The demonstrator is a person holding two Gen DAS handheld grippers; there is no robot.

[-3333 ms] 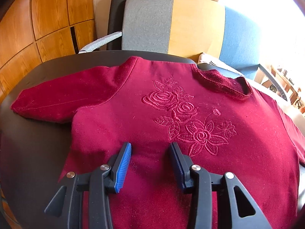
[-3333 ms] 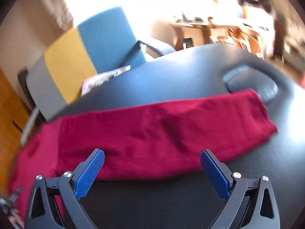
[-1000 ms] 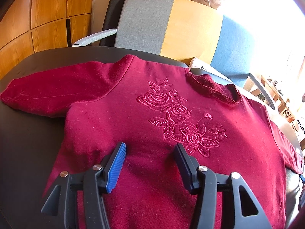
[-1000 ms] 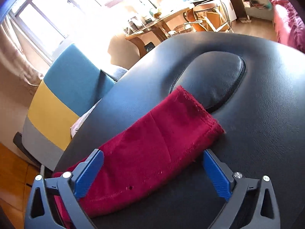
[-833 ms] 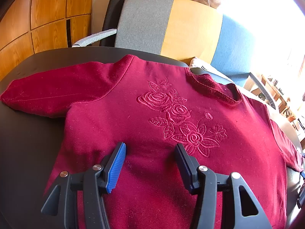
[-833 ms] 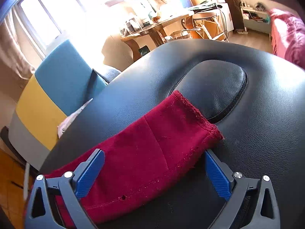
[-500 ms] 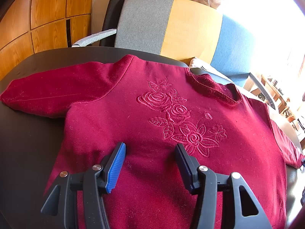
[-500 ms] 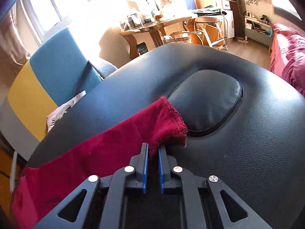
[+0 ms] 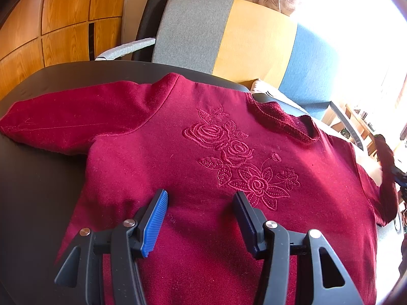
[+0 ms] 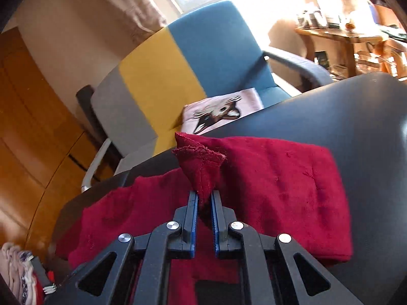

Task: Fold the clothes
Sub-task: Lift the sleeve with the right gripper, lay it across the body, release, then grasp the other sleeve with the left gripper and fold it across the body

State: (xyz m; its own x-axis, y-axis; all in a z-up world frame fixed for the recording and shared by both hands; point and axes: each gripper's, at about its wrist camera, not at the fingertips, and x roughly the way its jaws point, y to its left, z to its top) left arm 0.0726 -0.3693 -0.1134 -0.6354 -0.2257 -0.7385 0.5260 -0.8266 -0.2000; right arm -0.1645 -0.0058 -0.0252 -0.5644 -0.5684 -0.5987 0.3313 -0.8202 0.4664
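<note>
A dark red sweater (image 9: 193, 157) with embroidered roses lies face up on the black padded table (image 9: 38, 178). Its one sleeve (image 9: 63, 124) stretches flat to the left. My left gripper (image 9: 199, 203) stands open just above the sweater's lower front, nothing between its fingers. In the right wrist view my right gripper (image 10: 203, 195) is shut on the cuff (image 10: 201, 162) of the other sleeve (image 10: 279, 180), which is lifted and folded back over itself toward the body. That raised sleeve (image 9: 386, 172) shows at the right edge of the left wrist view.
A chair (image 9: 229, 35) in grey, yellow and blue stands behind the table, with a folded printed cloth (image 10: 223, 111) on its seat. Wooden panels (image 9: 51, 25) line the left wall. A cluttered wooden desk (image 10: 343, 35) stands far right. More clothes (image 10: 17, 274) lie at the lower left.
My right gripper shut on the sleeve's cuff, lifted it off the table and carried it back toward the sweater's body, rolling as it went. The left gripper stayed still and open.
</note>
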